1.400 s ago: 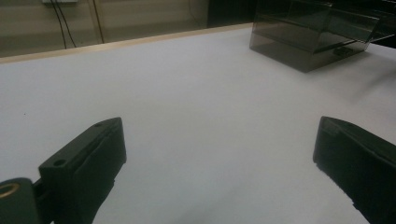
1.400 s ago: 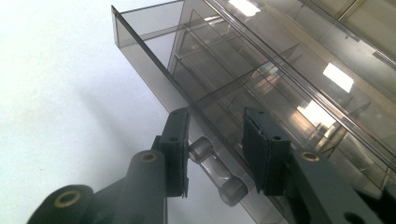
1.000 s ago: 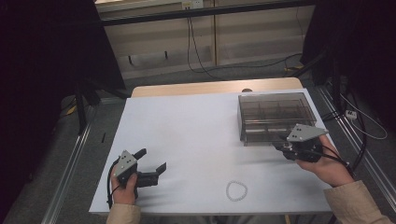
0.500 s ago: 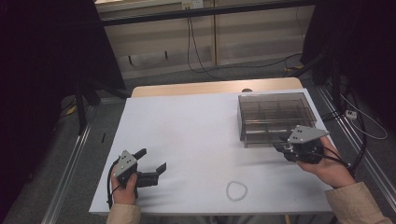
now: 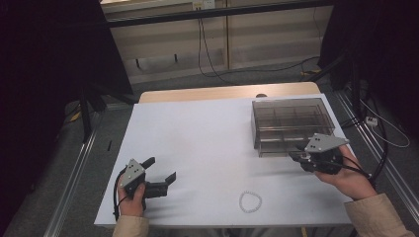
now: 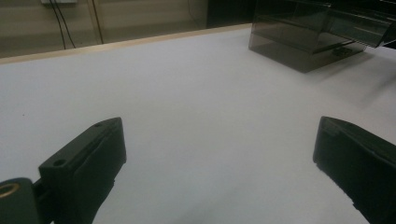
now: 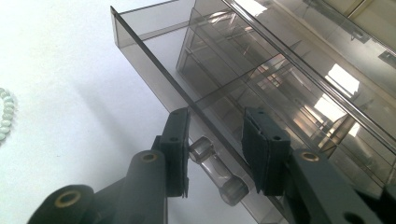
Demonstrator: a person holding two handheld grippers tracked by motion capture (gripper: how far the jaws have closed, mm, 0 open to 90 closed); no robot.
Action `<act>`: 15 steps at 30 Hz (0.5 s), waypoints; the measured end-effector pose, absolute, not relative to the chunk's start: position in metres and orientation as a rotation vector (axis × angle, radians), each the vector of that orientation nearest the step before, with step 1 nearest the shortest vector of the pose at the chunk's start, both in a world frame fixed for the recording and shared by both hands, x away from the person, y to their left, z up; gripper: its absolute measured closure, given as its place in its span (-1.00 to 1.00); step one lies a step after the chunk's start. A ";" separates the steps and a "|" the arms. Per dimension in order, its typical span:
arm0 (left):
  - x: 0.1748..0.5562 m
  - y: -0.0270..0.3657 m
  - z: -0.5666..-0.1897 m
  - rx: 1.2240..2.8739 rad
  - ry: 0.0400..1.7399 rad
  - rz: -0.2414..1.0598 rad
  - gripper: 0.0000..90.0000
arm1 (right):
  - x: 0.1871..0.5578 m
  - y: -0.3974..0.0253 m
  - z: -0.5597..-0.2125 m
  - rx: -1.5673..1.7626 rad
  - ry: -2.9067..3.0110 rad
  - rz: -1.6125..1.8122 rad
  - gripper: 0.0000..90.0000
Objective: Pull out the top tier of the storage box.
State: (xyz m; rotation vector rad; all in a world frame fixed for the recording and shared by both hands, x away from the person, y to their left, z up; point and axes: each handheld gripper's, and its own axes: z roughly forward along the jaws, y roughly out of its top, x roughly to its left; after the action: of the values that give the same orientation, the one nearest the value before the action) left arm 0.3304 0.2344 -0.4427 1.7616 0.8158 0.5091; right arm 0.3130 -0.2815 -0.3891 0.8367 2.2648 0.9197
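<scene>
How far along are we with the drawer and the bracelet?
Done: the drawer of the clear organizer box looks partly pulled out. In hand: the right gripper straddles the drawer front at its handle, jaws not closed on it. Left: the bead bracelet lies on the table; the left gripper sits open.

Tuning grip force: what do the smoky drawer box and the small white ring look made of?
Smoke-tinted see-through drawer box: looks like rigid acrylic or similar clear plastic, glossy; dividers show through the walls and it throws sharp reflections. Its clear rod handle looks the same. Small white beaded ring: pale round beads, maybe plastic or stone; too small to tell.
</scene>
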 end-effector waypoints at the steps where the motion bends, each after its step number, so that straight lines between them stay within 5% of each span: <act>1: 0.330 0.234 -0.443 1.762 0.815 0.509 -0.94 | 0.313 -0.282 -0.389 0.837 2.265 0.920 0.39; 15: 0.330 0.234 -0.443 1.768 0.814 0.507 -0.94 | 0.314 -0.282 -0.388 0.858 2.269 0.926 0.38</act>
State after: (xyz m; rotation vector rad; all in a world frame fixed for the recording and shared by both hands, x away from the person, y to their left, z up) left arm 0.3305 0.2341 -0.4429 1.7675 0.8141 0.5072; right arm 0.3136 -0.2816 -0.3879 0.8582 2.2693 0.9259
